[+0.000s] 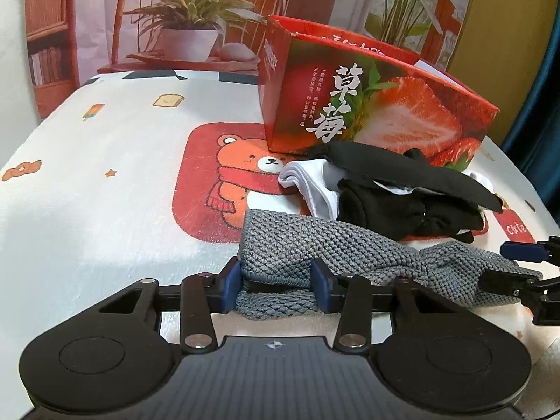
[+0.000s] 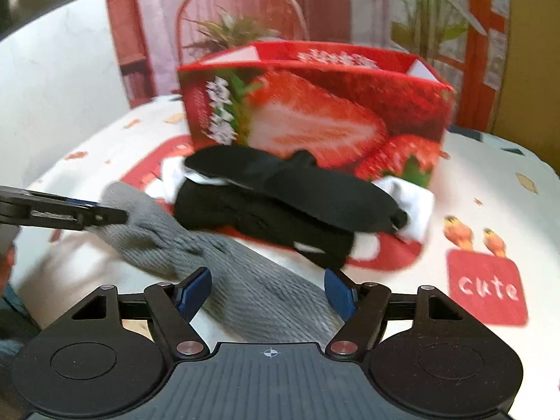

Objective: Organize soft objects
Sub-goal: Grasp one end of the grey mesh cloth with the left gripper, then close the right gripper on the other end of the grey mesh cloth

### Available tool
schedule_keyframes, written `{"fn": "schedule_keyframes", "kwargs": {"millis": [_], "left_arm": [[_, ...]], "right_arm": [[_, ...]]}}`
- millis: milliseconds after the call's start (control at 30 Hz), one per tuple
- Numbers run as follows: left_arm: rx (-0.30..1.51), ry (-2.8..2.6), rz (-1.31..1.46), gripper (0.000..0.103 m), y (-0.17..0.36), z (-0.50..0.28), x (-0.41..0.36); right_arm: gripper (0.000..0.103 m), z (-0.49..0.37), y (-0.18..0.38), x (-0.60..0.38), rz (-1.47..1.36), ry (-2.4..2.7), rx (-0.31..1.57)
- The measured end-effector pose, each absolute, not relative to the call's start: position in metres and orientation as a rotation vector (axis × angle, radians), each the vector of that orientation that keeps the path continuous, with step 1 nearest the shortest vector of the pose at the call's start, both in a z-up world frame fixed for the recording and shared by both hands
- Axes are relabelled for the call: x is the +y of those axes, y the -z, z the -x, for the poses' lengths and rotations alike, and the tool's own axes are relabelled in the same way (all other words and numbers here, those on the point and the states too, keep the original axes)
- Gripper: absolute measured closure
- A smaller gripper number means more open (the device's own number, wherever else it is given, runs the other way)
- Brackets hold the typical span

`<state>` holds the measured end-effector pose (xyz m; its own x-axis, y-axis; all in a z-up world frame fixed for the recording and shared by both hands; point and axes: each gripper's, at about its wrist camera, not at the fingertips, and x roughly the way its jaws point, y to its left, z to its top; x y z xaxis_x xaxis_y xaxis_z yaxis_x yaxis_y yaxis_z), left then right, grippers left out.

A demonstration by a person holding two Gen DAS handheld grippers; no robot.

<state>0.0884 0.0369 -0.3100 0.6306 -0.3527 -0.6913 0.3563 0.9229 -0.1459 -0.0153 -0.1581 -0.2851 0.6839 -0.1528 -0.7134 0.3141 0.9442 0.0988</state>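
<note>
We are pinching one end of the grey knitted cloth [image 1: 315, 248] in our left tongs [image 1: 276, 280] while our right tongs [image 2: 267, 290] are straddling its other end, spread wide, with the black and white socks [image 2: 290, 203] lying just beyond both tongs.

A table under a white printed cloth [image 1: 105, 210], carrying a box and soft things.

The red strawberry box [image 1: 367, 105] stands on the cloth. Just in front of the box lies a pile of black garments [image 1: 402, 182] and white socks [image 1: 311, 182]. In front of this pile lies a grey knitted piece [image 1: 315, 245].
</note>
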Motion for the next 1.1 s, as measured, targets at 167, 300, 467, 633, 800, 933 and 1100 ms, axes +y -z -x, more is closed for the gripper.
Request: {"fn": "schedule_keyframes", "kwargs": {"millis": [167,300,467,633,800,933,1100], "left_arm": [[0.780,0.392,-0.002,0.058,0.310,-0.080,0.038],[0.782,0.393,0.005,0.058,0.310,-0.079,0.040],[0.777,0.394,-0.001,0.058,0.311,-0.079,0.040],[0.766,0.400,-0.039,0.057,0.312,-0.077,0.035],[0.758,0.396,-0.047,0.057,0.313,-0.076,0.035],[0.757,0.393,-0.053,0.057,0.313,-0.075,0.035],[0.757,0.392,-0.049,0.056,0.313,-0.076,0.035]], "right_arm": [[0.033,0.022,0.294,-0.167,-0.268,0.297,0.798],[0.033,0.021,0.299,-0.165,-0.263,0.305,0.812],[0.033,0.017,0.303,-0.163,-0.235,0.308,0.819],[0.033,0.015,0.305,-0.164,-0.220,0.309,0.811],[0.024,0.017,0.306,-0.167,-0.227,0.336,0.814],[0.024,0.021,0.306,-0.169,-0.243,0.343,0.816],[0.024,0.026,0.306,-0.174,-0.278,0.357,0.819]]}}
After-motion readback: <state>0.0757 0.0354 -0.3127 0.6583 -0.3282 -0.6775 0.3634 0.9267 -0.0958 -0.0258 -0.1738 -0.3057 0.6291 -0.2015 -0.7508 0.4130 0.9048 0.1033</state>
